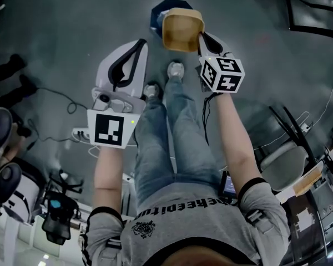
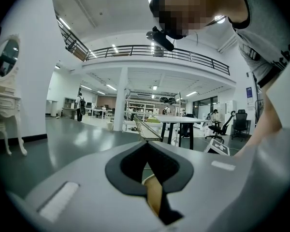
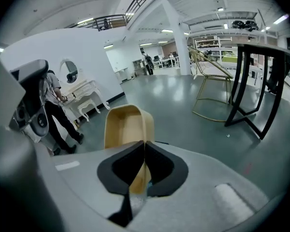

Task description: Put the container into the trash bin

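Observation:
A tan open container [image 1: 182, 29] hangs over a dark blue trash bin [image 1: 157, 13] on the grey floor ahead of the person's shoes. My right gripper [image 1: 203, 39] is shut on the container's near wall; in the right gripper view the container [image 3: 128, 124] sticks out past the closed jaws of the right gripper [image 3: 145, 146]. My left gripper [image 1: 139, 44] is held to the left of the bin, its jaws together with nothing between them. In the left gripper view the left gripper [image 2: 147, 144] shows a sliver of tan [image 2: 153, 197] through its gap.
The person's legs [image 1: 172, 137] and shoes stand just short of the bin. A power strip with cables [image 1: 80, 133] lies on the floor at left. A chair [image 1: 288, 165] stands at right, a black frame [image 1: 311, 4] at top right. A person [image 3: 53, 105] stands by a white dresser.

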Available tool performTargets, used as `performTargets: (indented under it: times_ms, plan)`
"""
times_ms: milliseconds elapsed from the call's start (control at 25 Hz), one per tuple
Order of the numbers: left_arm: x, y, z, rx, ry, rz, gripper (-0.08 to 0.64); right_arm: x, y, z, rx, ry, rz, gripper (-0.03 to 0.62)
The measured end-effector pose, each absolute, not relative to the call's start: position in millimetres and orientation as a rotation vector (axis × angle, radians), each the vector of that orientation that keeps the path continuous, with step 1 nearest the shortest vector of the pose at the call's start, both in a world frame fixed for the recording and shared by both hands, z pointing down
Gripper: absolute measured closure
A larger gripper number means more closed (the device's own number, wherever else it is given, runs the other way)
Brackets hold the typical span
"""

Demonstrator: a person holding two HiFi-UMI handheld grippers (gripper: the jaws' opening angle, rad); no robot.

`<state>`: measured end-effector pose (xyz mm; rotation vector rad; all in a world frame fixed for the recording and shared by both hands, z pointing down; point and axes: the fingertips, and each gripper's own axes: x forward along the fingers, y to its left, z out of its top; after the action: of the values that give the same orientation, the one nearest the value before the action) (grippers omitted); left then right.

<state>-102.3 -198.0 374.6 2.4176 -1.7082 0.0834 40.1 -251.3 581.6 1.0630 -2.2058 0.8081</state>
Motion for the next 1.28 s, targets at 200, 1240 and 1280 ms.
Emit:
performTargets:
  times_ms: [200, 1240, 1280]
  plan:
    - [-100.5, -196.4, 391.3, 2.413, -1.703, 0.078, 0.541, 41.1, -253.1, 611.9, 1.057, -2.158, 0.826, 0.580]
    - [-106.0, -239.5, 463.8, 2.537, -1.618, 0.070, 0.541, 32.2, -275.3, 700.2, 1.069, -2.081, 0.855, 0.580]
    - [-106.6, -241.5, 466.1, 2.534, -1.619, 0.060, 0.541, 33.0, -277.1, 703.4, 1.073, -2.078, 0.854, 0.580]
